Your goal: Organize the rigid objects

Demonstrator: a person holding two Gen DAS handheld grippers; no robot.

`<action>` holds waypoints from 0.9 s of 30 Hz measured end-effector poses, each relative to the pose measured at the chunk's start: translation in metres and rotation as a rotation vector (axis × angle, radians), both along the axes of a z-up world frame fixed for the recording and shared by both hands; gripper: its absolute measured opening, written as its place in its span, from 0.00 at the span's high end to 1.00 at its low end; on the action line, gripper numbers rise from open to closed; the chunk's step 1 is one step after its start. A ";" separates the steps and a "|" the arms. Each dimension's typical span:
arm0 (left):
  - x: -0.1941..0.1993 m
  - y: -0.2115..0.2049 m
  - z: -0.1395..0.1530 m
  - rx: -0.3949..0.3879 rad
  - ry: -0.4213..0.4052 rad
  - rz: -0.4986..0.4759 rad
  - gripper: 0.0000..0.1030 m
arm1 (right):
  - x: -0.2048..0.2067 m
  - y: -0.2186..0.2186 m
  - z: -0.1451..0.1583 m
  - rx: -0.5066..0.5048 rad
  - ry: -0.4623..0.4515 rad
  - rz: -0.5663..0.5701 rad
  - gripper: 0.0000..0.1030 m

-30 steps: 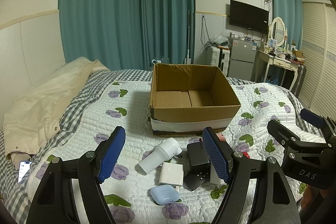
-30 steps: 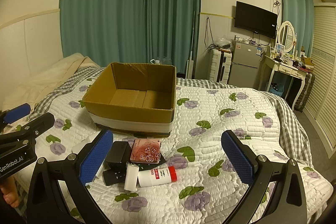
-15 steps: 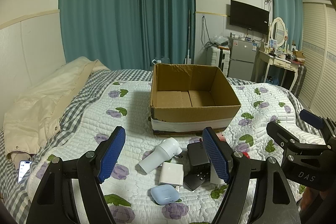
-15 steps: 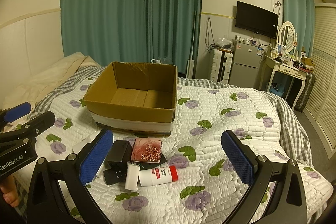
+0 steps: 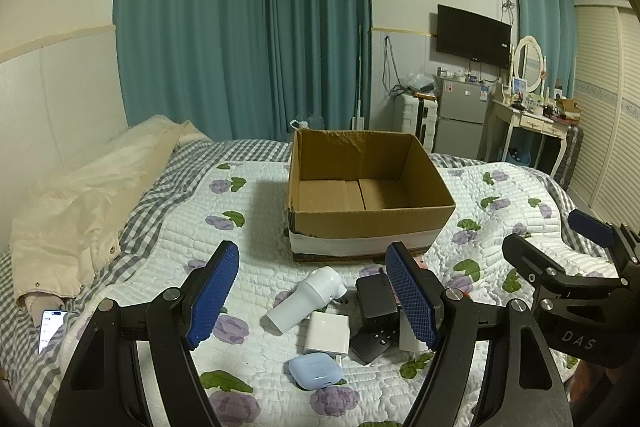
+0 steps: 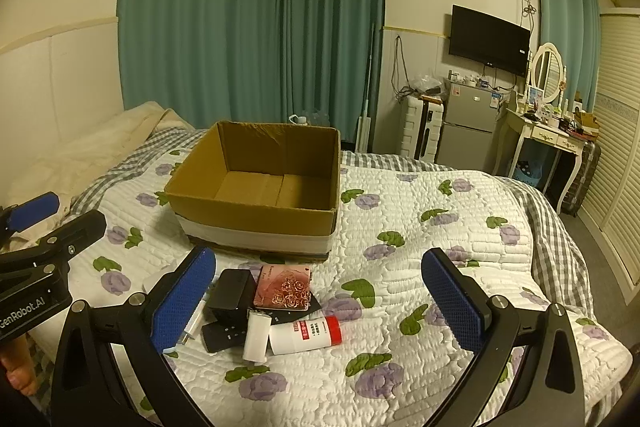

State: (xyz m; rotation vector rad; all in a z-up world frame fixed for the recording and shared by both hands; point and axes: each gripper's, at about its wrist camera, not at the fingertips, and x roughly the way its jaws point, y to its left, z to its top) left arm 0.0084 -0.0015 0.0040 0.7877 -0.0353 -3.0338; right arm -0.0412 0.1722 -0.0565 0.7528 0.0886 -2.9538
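Observation:
An open, empty cardboard box (image 5: 368,223) (image 6: 256,215) stands on the quilted bed. In front of it lies a cluster of small objects: a white handheld device (image 5: 306,297), a white charger block (image 5: 326,333), a light-blue earbud case (image 5: 315,373), a black box (image 5: 375,301) (image 6: 232,293), a black remote (image 6: 222,335), a pink rose-patterned case (image 6: 285,287), a small white cylinder (image 6: 256,341) and a white bottle with a red cap (image 6: 306,334). My left gripper (image 5: 312,299) is open above the white items. My right gripper (image 6: 318,301) is open above the pink case and the bottle.
A cream duvet (image 5: 84,195) lies bunched on the bed's left side. A phone (image 5: 50,325) lies near the left edge. Past the bed stand a small fridge (image 6: 468,125) and a dressing table (image 6: 548,135). Teal curtains hang behind.

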 end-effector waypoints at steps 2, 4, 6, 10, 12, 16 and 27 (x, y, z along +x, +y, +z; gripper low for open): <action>0.002 -0.001 0.002 -0.001 0.003 0.003 0.24 | 0.002 0.000 0.001 -0.002 0.000 0.000 0.00; 0.003 -0.002 0.002 -0.001 0.002 0.005 0.24 | 0.003 0.000 0.002 -0.003 0.000 0.002 0.00; 0.003 -0.004 0.000 -0.001 -0.006 0.014 0.24 | 0.003 0.001 0.002 -0.003 -0.003 0.001 0.00; -0.001 -0.007 -0.017 0.002 -0.064 0.027 0.24 | 0.000 0.002 -0.010 -0.009 -0.038 0.002 0.00; -0.006 -0.008 -0.035 0.014 -0.129 0.024 0.24 | -0.004 0.001 -0.019 0.001 -0.061 -0.002 0.00; -0.017 -0.007 -0.077 0.048 -0.264 0.010 0.24 | -0.010 0.000 -0.033 0.009 -0.103 0.003 0.00; -0.044 0.001 -0.157 -0.041 -0.466 -0.011 0.27 | -0.026 -0.001 -0.060 0.009 -0.187 0.004 0.00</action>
